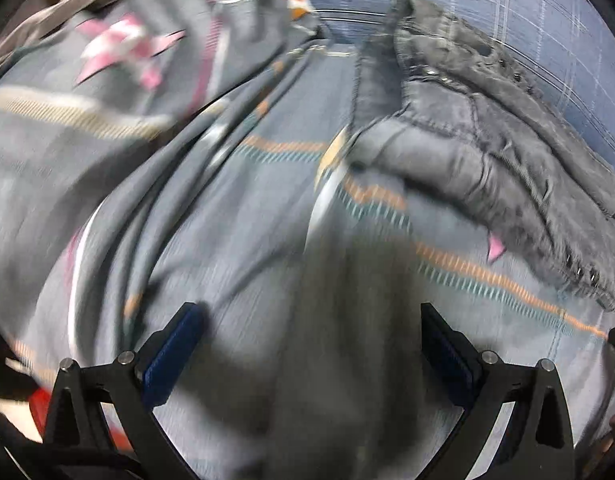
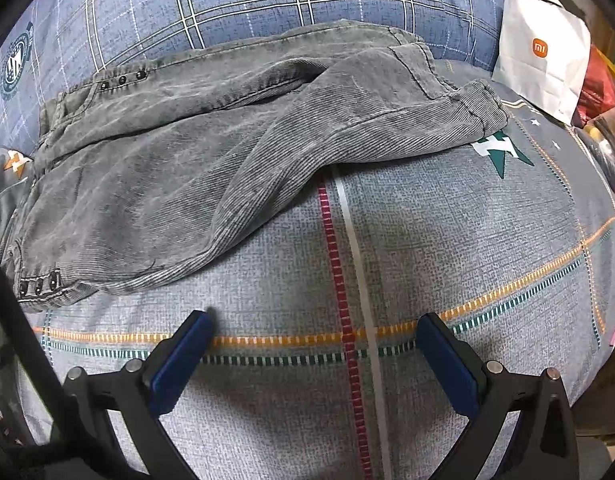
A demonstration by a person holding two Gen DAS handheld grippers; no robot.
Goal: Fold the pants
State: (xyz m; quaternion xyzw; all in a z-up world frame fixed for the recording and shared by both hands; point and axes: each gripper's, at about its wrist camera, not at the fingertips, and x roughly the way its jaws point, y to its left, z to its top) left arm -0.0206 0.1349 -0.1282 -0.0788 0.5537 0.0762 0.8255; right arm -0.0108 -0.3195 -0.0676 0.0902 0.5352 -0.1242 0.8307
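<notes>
Here the grey patterned bedspread (image 2: 447,232) filled most of both views, with a blue plaid pillow (image 2: 267,0) behind it. The pants (image 2: 155,176), grey washed corduroy, lay crumpled on the bedspread against the pillow, their legs doubled over one another and a cuffed hem (image 2: 479,108) pointing right. The cloth looked soft, fairly thick and limp, likely to sag and drag rather than slip; the studded waistband corner (image 2: 39,284) and the hem seemed the firmest places to pinch. A white paper bag (image 2: 543,56) stood at the bed's far right edge; its contents were hidden. The right gripper (image 2: 315,344) hovered near the pants, apart from them, its jaws spread wide and holding nothing. The left gripper (image 1: 311,340), seen in a motion-blurred view, was likewise wide open and empty, the pants (image 1: 487,148) ahead to its right.
</notes>
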